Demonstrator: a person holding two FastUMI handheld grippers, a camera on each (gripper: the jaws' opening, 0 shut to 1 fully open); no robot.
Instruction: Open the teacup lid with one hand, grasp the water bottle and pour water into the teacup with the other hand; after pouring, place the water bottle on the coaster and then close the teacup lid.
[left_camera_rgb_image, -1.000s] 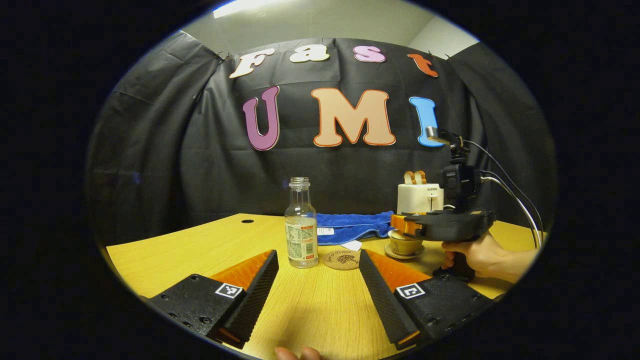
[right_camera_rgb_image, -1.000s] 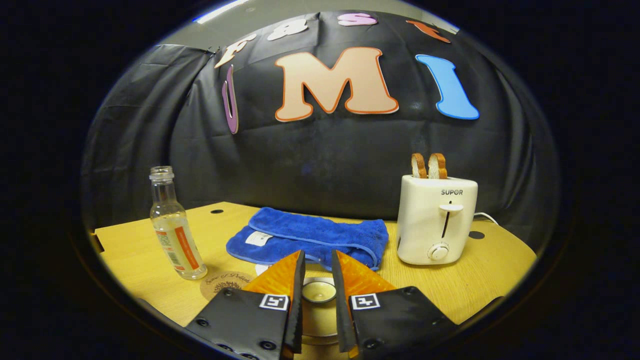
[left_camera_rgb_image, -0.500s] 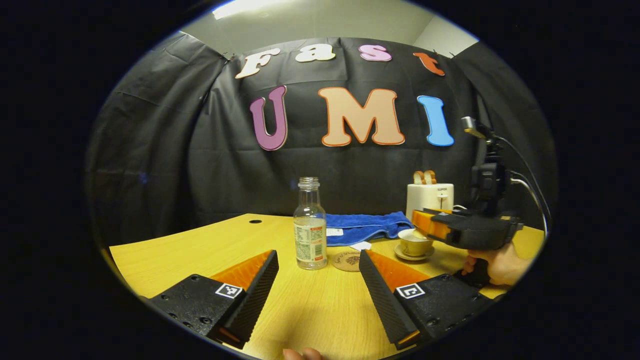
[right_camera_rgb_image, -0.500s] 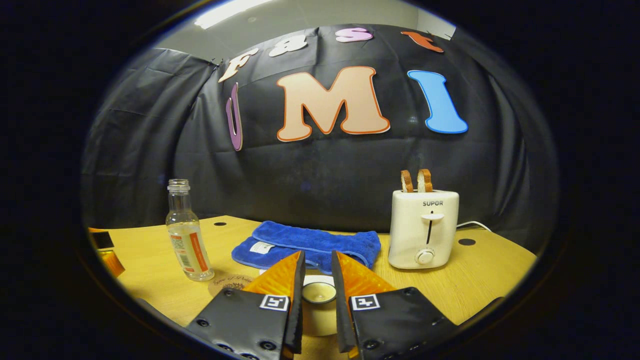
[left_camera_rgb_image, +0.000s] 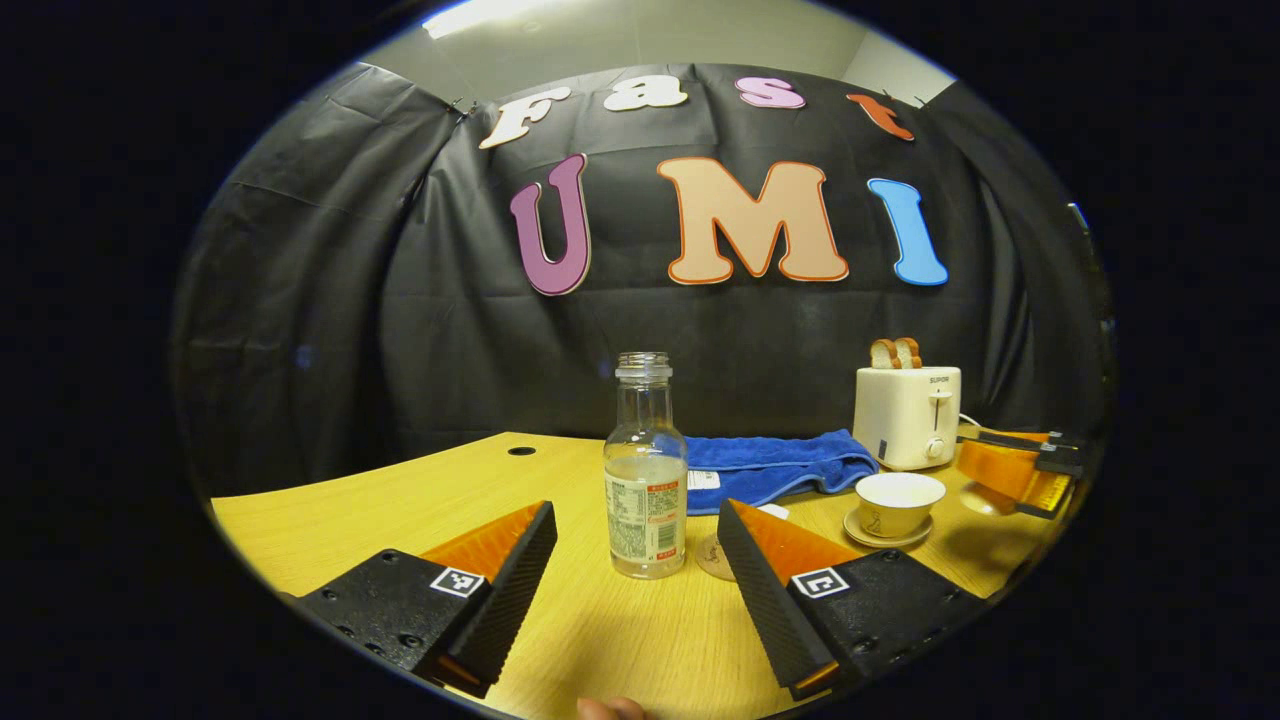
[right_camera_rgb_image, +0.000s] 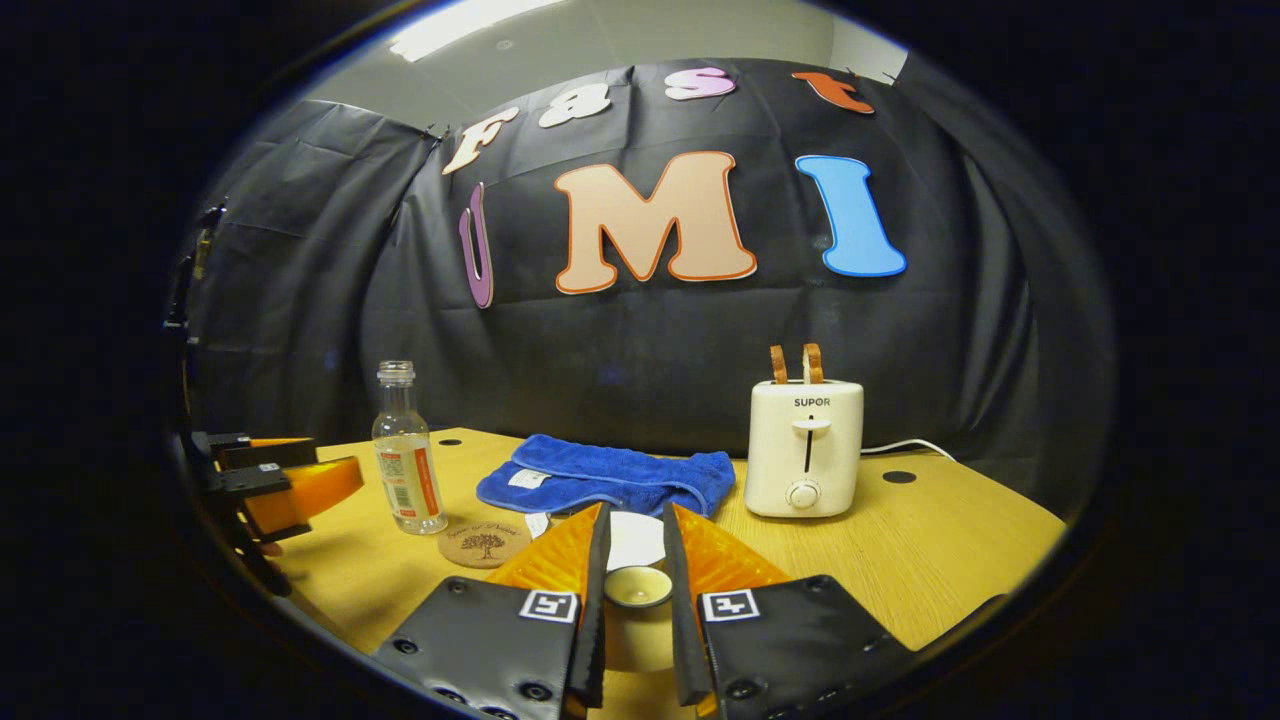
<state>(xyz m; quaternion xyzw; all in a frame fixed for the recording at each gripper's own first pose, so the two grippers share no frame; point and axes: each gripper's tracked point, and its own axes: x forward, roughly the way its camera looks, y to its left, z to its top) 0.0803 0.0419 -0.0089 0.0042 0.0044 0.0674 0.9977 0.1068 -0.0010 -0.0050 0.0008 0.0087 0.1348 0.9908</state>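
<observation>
A clear, uncapped water bottle (left_camera_rgb_image: 645, 470) with a little water stands on the wooden table (left_camera_rgb_image: 400, 500), ahead in the gap of my open left gripper (left_camera_rgb_image: 635, 515) and touching neither finger. The round coaster (left_camera_rgb_image: 710, 555) peeks out behind one finger. The teacup (left_camera_rgb_image: 895, 503) sits uncovered on its saucer. My right gripper (right_camera_rgb_image: 635, 510) is shut on the knob of the cream teacup lid (right_camera_rgb_image: 637, 588), held above the table to the right of the cup. In the right gripper view, the bottle (right_camera_rgb_image: 408, 460), coaster (right_camera_rgb_image: 484, 543) and left gripper (right_camera_rgb_image: 295, 485) lie to the left.
A blue towel (left_camera_rgb_image: 775, 462) lies folded behind the cup and the bottle. A white toaster (left_camera_rgb_image: 907, 415) with two slices of bread stands at the back right, its cord trailing off. The right gripper (left_camera_rgb_image: 1005, 470) hovers at the table's right edge.
My right gripper has lifted the lid off the teacup and carried it back to the right. My left gripper has moved closer to the bottle, which now sits in its gap.
</observation>
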